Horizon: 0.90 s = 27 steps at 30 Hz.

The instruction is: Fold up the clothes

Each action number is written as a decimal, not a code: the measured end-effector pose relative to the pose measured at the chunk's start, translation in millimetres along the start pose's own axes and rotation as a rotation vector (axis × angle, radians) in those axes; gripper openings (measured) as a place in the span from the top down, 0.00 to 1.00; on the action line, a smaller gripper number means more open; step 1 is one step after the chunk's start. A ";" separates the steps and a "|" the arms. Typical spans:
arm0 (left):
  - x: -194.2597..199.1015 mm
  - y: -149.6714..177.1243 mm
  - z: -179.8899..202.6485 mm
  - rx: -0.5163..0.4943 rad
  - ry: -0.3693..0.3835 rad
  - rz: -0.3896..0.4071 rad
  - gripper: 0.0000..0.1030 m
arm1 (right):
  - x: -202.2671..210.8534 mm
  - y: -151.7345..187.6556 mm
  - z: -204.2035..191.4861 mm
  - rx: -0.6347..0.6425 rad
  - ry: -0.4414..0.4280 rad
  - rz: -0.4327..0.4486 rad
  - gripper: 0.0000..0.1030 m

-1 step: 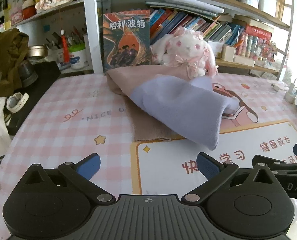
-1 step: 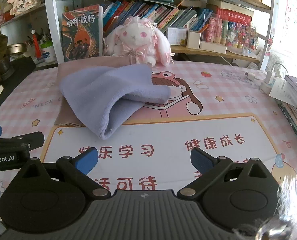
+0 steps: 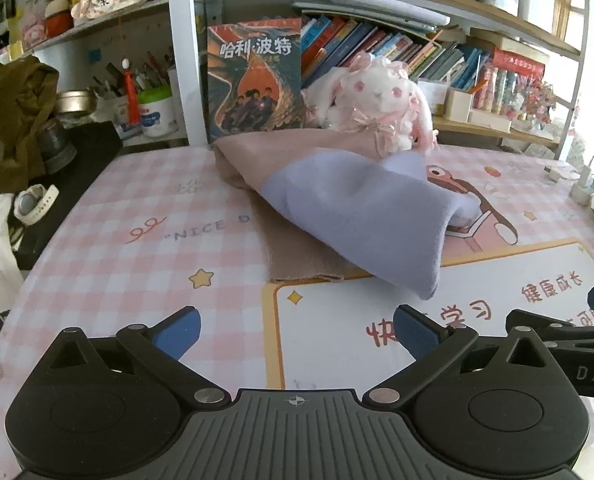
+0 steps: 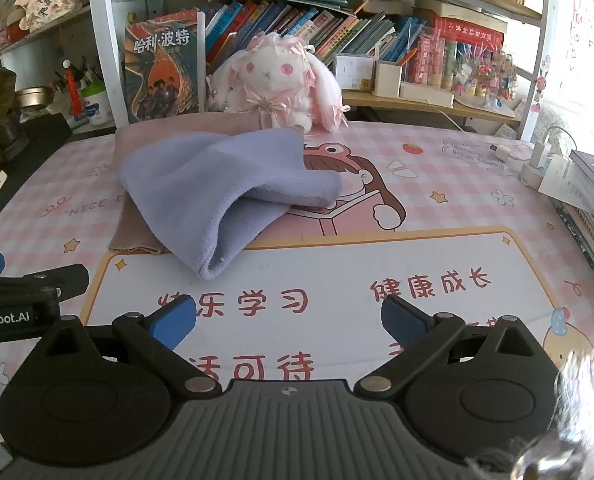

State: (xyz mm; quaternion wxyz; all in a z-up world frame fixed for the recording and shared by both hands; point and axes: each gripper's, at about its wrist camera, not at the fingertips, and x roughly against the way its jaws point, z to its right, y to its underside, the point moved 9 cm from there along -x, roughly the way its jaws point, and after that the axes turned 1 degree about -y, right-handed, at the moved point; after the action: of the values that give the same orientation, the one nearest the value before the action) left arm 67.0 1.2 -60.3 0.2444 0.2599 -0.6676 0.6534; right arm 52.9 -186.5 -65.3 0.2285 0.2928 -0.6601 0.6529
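A lavender garment (image 3: 361,216) lies loosely folded over a beige-pink garment (image 3: 293,252) on the pink checked table mat (image 3: 137,248). It also shows in the right wrist view, lavender (image 4: 217,196) on top of the beige one (image 4: 133,236). My left gripper (image 3: 295,330) is open and empty, held in front of the clothes near the table's front. My right gripper (image 4: 289,318) is open and empty, to the right of the left one and short of the lavender garment's near corner.
A plush rabbit (image 3: 377,108) and an upright book (image 3: 255,80) stand behind the clothes below bookshelves. A black stand with a white watch (image 3: 33,204) is at the left. Chargers and cables (image 4: 533,160) and stacked boxes (image 4: 593,200) sit at the right edge.
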 end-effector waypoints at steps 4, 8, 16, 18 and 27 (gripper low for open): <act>-0.3 0.9 -1.0 -0.001 -0.004 -0.002 0.00 | -0.8 -0.1 -0.6 0.002 0.003 0.001 0.03; -0.6 1.8 -1.9 -0.002 -0.008 -0.005 0.00 | -1.5 -0.3 -1.1 0.004 0.006 0.001 0.03; -1.7 1.1 -2.7 0.004 -0.008 -0.022 0.00 | -2.2 -0.5 -1.1 0.007 0.005 0.000 0.03; -1.6 1.7 -2.3 0.004 -0.009 -0.021 0.00 | -1.6 -0.7 -1.9 0.008 0.003 0.000 0.03; -4.1 3.6 -5.3 0.009 -0.018 -0.028 0.00 | -1.6 -2.0 -3.1 0.015 0.000 0.000 0.03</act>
State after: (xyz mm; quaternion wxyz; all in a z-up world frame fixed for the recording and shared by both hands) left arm 67.5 6.6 -65.6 0.2463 0.2761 -0.6630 0.6508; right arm 55.1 -183.1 -64.7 0.2263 0.2945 -0.6551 0.6580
